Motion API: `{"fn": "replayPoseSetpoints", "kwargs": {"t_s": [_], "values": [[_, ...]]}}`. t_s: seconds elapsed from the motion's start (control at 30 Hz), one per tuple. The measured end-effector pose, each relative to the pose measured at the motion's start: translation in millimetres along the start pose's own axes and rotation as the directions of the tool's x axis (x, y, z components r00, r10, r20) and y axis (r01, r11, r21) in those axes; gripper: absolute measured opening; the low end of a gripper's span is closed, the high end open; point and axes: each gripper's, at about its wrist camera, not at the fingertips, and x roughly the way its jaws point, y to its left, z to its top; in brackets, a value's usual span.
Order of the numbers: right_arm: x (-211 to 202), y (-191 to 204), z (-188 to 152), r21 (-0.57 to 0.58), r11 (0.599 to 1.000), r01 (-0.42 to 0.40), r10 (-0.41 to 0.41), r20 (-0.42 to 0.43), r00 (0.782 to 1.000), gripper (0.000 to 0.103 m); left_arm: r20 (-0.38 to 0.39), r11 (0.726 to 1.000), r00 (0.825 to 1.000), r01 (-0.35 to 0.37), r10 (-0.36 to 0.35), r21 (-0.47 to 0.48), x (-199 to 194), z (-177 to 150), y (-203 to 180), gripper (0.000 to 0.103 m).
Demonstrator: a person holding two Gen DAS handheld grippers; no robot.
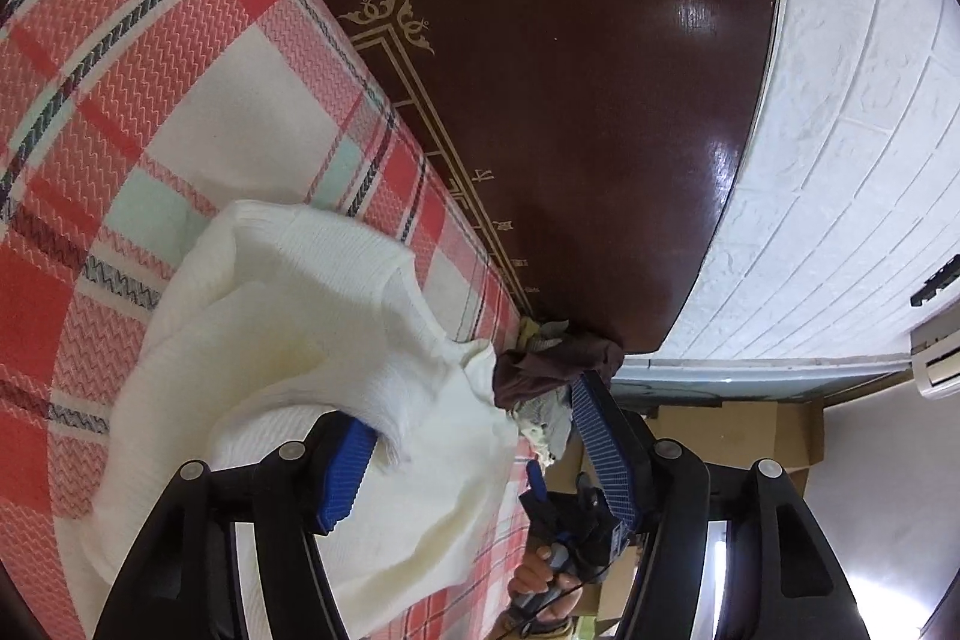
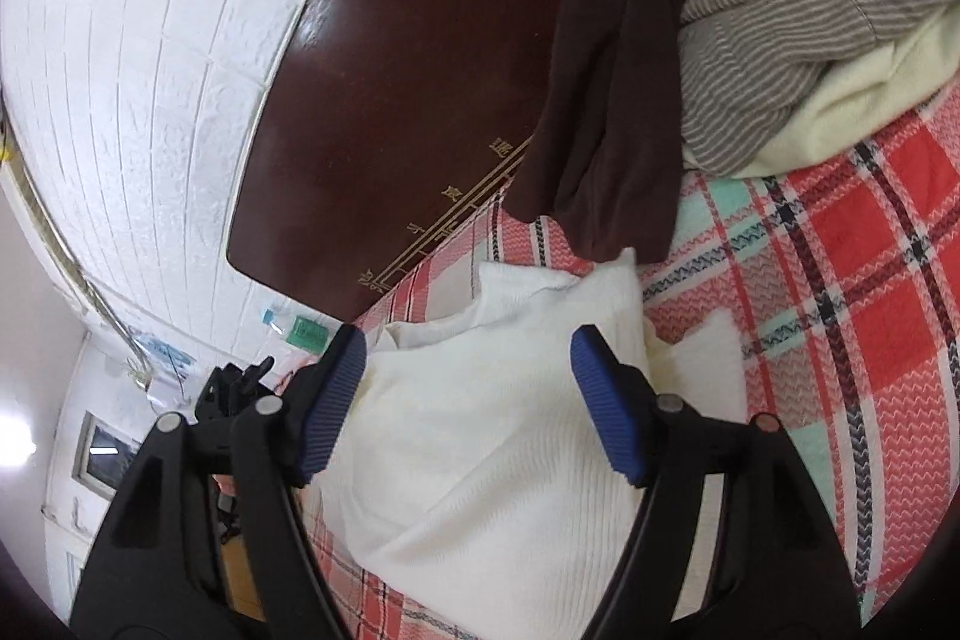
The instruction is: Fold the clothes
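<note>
A white knitted garment (image 1: 288, 340) lies rumpled on the red plaid bedspread (image 1: 150, 70); it also shows in the right wrist view (image 2: 498, 430). My left gripper (image 1: 474, 442) is open, its jaws wide apart, and one blue pad (image 1: 345, 472) rests on the garment's edge. My right gripper (image 2: 468, 394) is open above the garment's folded part, with the cloth lying between its pads. The right gripper also shows in the left wrist view (image 1: 576, 520), held by a hand.
A dark glossy wooden headboard (image 1: 540, 70) with gold trim borders the bed. A pile of other clothes, a dark brown piece (image 2: 606, 100), a striped grey one (image 2: 780, 28) and a cream one (image 2: 852, 100), lies by the headboard. A white brick wall (image 1: 852, 160) stands behind.
</note>
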Motion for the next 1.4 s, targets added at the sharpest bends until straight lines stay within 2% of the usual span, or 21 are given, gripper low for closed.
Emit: {"fn": "replayPoseSetpoints", "kwargs": {"t_s": [0.1, 0.2, 0.3, 0.33, 0.43, 0.5, 0.6, 0.67, 0.77, 0.83, 0.87, 0.93, 1.0, 1.07, 1.13, 1.27, 1.33, 1.37, 1.4], "values": [[13.8, 16.3, -8.9, -0.109, 0.994, 0.031, -0.037, -0.054, 0.998, 0.073, 0.005, 1.000, 1.000, -0.004, 0.004, 0.017, -0.2, 1.2, -2.1, 0.065], [29.8, 26.3, -20.5, -0.200, 0.978, 0.065, -0.087, -0.101, 0.991, 0.073, 0.024, 0.991, 0.996, -0.089, 0.087, 0.095, -0.2, -0.5, -6.1, 0.065], [44.8, 26.6, -31.1, -0.253, 0.963, 0.094, -0.131, -0.134, 0.982, 0.073, 0.049, 0.968, 0.983, -0.182, 0.176, 0.172, 0.2, -2.1, -8.9, 0.067], [49.3, 24.5, -33.9, -0.266, 0.958, 0.112, -0.153, -0.141, 0.978, 0.073, 0.057, 0.957, 0.976, -0.216, 0.209, 0.193, 0.7, -2.6, -8.5, 0.067], [54.9, 9.9, -38.1, -0.250, 0.954, 0.164, -0.202, -0.133, 0.970, 0.073, 0.101, 0.899, 0.941, -0.338, 0.322, 0.278, 1.4, -6.5, -8.5, 0.067], [56.3, -0.4, -39.8, -0.229, 0.955, 0.190, -0.222, -0.124, 0.967, 0.073, 0.139, 0.866, 0.921, -0.390, 0.364, 0.313, -0.5, -11.4, -9.4, 0.067], [47.6, -1.7, -41.2, -0.211, 0.961, 0.178, -0.203, -0.106, 0.973, 0.072, 0.198, 0.809, 0.885, -0.466, 0.422, 0.359, -3.2, -18.7, -10.6, 0.067], [38.1, 1.9, -42.0, -0.209, 0.965, 0.160, -0.183, -0.094, 0.979, 0.072, 0.229, 0.784, 0.876, -0.483, 0.426, 0.390, -9.9, -28.5, -15.8, 0.067], [20.7, 7.5, -48.6, -0.206, 0.973, 0.106, -0.126, -0.088, 0.988, 0.072, 0.209, 0.761, 0.912, -0.409, 0.353, 0.504, -13.3, -50.8, -30.9, 0.067], [15.7, 12.1, -55.2, -0.204, 0.974, 0.093, -0.113, -0.090, 0.989, 0.072, 0.165, 0.722, 0.928, -0.364, 0.334, 0.589, -3.3, -62.4, -40.7, 0.075], [15.2, 13.6, -58.8, -0.201, 0.976, 0.086, -0.107, -0.097, 0.989, 0.072, 0.140, 0.699, 0.934, -0.341, 0.329, 0.629, 2.7, -67.9, -45.5, 0.077], [14.4, 16.3, -65.9, -0.195, 0.978, 0.073, -0.096, -0.110, 0.989, 0.072, 0.111, 0.676, 0.925, -0.344, 0.363, 0.651, 22.0, -66.2, -48.0, 0.077], [13.9, 17.4, -72.3, -0.193, 0.979, 0.065, -0.088, -0.116, 0.989, 0.072, 0.089, 0.682, 0.915, -0.355, 0.393, 0.640, 40.3, -54.6, -43.9, 0.077], [11.6, 17.2, -77.8, -0.189, 0.980, 0.066, -0.089, -0.116, 0.989, 0.072, 0.099, 0.702, 0.904, -0.388, 0.416, 0.597, 48.9, -35.4, -35.6, 0.077], [5.3, 15.2, -82.3, -0.191, 0.979, 0.071, -0.093, -0.112, 0.989, 0.072, 0.120, 0.727, 0.903, -0.405, 0.412, 0.555, 48.9, -17.5, -28.9, 0.076], [-8.6, 9.7, -85.5, -0.173, 0.980, 0.093, -0.109, -0.084, 0.991, 0.072, 0.227, 0.743, 0.890, -0.455, 0.395, 0.490, 29.6, 1.8, -25.1, 0.076], [-18.6, 7.0, -86.0, -0.165, 0.981, 0.097, -0.109, -0.065, 0.992, 0.072, 0.254, 0.760, 0.893, -0.450, 0.371, 0.469, 16.7, -0.2, -23.3, 0.076], [-23.7, 5.3, -85.8, -0.160, 0.982, 0.104, -0.114, -0.053, 0.992, 0.072, 0.257, 0.765, 0.900, -0.435, 0.352, 0.474, 11.6, -5.0, -23.8, 0.076], [-28.9, 3.7, -85.6, -0.154, 0.982, 0.111, -0.119, -0.041, 0.992, 0.072, 0.256, 0.755, 0.906, -0.422, 0.337, 0.502, 8.5, -15.0, -27.4, 0.076]]}}
